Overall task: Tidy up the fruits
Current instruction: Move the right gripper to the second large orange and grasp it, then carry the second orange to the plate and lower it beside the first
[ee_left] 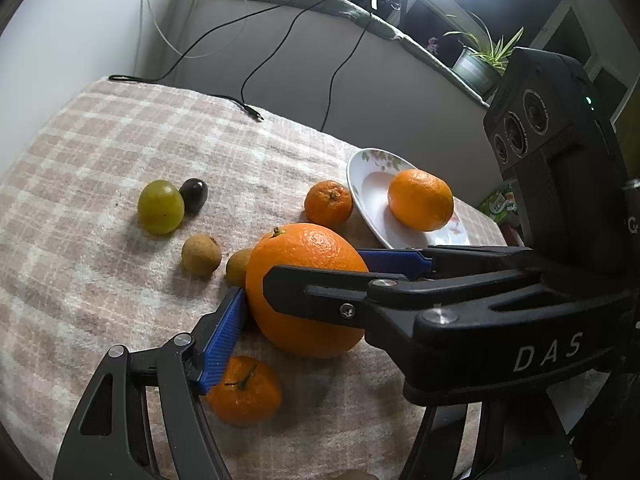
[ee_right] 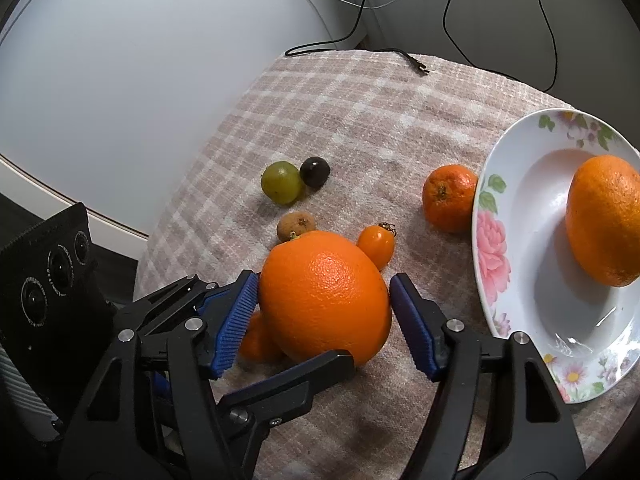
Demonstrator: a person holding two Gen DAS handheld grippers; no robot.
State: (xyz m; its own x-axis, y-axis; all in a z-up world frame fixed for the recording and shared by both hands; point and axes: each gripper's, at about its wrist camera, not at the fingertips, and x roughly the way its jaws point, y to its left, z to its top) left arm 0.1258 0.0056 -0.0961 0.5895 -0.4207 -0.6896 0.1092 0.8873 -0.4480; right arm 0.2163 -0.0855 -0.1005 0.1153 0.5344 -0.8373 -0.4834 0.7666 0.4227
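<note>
Step rn: grabbing the big orange (ee_right: pixel 320 280), sitting on the checked cloth (ee_right: pixel 360 120) bottom-centre of the right wrist view, w/ the plate (ee_right: pixel 486 240) off at the right edge. Plate already has one orange (ee_right: pixel 604 220) in it, so I'd guess this one is meant to go next to it

Right gripper (ee_right: pixel 324 312) is straddling the fruit, jaws wide. Its left pad (ee_right: pixel 240 316) looks to be touching the peel, but there's a visible gap at the right pad (ee_right: pixel 412 328), so no grip yet imo

Left gripper (ee_left: pixel 316 320) is crowding the same orange. Its near pad (ee_left: pixel 226 332) sits against the skin lower left of the left wrist view, but the other finger is hidden behind the right tool, so can't tell if it's actually clamping

Next move prob needs the right jaws to pinch shut on both sides, then lift and carry rightward to the plate. Watch the mandarin (ee_left: pixel 244 390) tucked under the left finger, and the little tomato (ee_right: pixel 376 244) just behind the orange, bc both could get nudged
</note>
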